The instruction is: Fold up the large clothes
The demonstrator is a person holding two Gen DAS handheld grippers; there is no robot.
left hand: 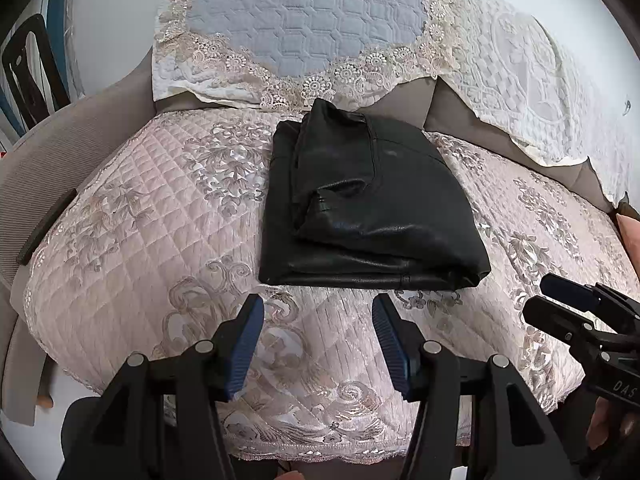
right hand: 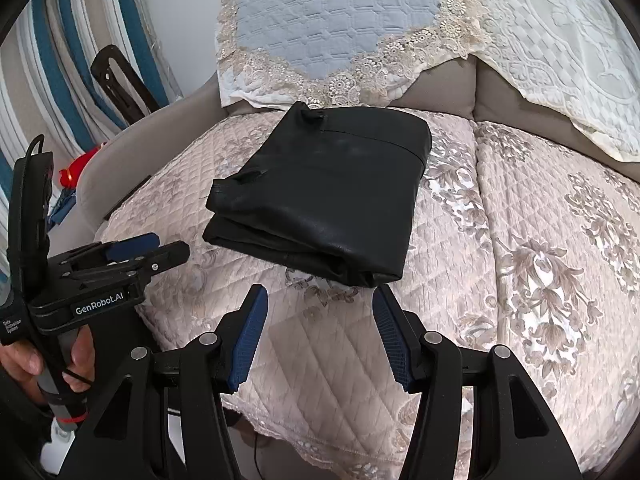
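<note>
A black leather-like garment [left hand: 368, 204] lies folded into a thick rectangle on the pink quilted sofa seat cover [left hand: 132, 240]. It also shows in the right wrist view [right hand: 328, 188]. My left gripper [left hand: 318, 312] is open and empty, held just in front of the garment's near edge. My right gripper [right hand: 320, 304] is open and empty, also just short of the garment's near edge. The right gripper also shows at the right edge of the left wrist view [left hand: 560, 296], and the left gripper at the left of the right wrist view [right hand: 156, 248].
A blue quilted cover with lace trim [left hand: 304, 24] drapes the sofa back, a white lace cover [left hand: 532, 80] to its right. The grey armrest [left hand: 52, 168] is at the left. A striped surface [right hand: 60, 60] and a red object [right hand: 76, 170] lie beyond it.
</note>
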